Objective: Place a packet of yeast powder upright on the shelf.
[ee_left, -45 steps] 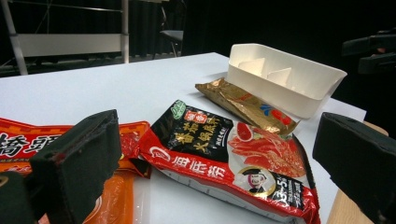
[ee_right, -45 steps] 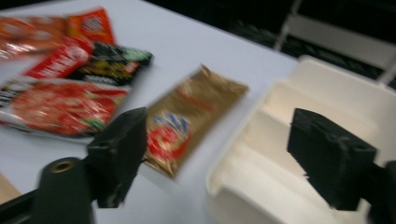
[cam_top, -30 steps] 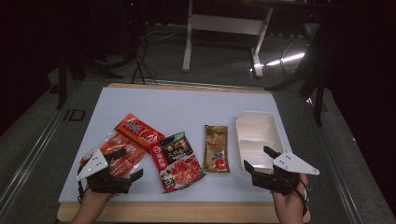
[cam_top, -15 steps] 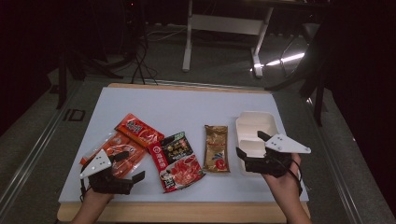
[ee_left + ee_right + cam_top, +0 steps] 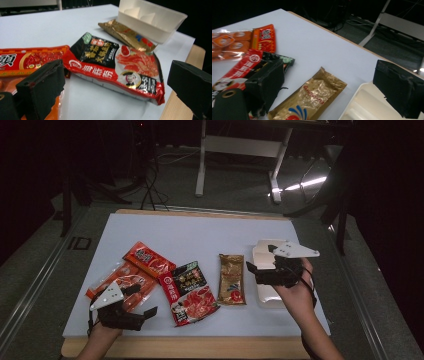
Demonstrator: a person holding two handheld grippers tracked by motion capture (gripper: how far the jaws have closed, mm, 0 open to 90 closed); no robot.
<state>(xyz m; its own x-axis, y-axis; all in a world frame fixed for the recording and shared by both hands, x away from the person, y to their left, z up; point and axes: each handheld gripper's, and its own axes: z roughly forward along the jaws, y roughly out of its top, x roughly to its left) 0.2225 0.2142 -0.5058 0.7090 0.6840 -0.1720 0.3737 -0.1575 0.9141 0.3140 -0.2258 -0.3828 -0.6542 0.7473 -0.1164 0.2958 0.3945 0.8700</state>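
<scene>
A white board covers the wooden table, with dark floor and metal stand legs beyond its far edge. Glossy snack packs lie in a row: an orange pack at the left, a red pack, a black-and-red pack, then a crinkled gold pouch. A white moulded tray sits at the right. The left gripper hangs wide open, empty, over the orange pack's near end. The right gripper, also wide open, seems to hover over the tray's left rim.

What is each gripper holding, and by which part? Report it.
Nothing is held. The left gripper is open near the red packets; the right gripper is open over the tray's edge.
</scene>
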